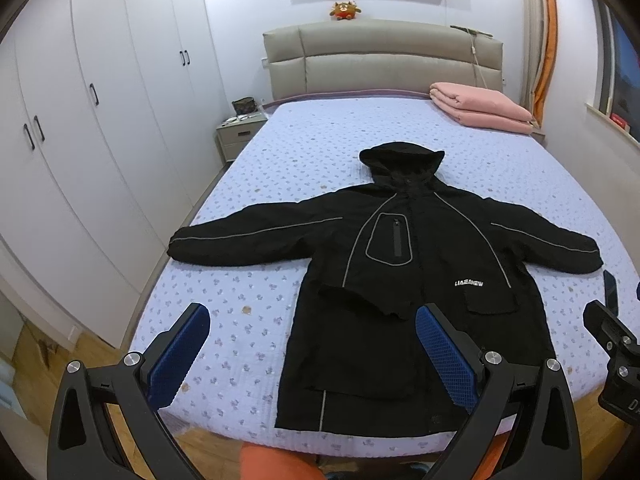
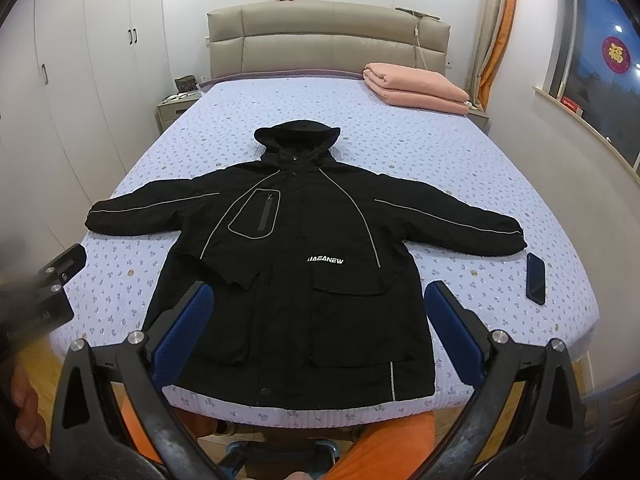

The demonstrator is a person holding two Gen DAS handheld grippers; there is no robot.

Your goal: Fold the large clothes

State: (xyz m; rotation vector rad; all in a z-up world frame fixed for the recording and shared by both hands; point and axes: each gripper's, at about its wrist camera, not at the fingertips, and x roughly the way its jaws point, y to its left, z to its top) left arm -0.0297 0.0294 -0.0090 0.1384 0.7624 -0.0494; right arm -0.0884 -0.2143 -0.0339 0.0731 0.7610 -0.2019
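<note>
Both tongs, left (image 1: 312,344) and right (image 2: 318,332), hung open, empty, above the flat-spread coat (image 2: 296,280), likely readying a fold.

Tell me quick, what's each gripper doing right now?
Left gripper: open, holding nothing, above the jacket.
Right gripper: open, holding nothing, also above it.

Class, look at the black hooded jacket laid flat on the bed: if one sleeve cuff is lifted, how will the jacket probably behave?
The jacket is probably floppy: a pocket flap already curls up, so a lifted sleeve should sag. It looks thick, so likely fairly heavy for cloth. Spread on the quilted bed, it will probably drag and bunch rather than slide.
</note>
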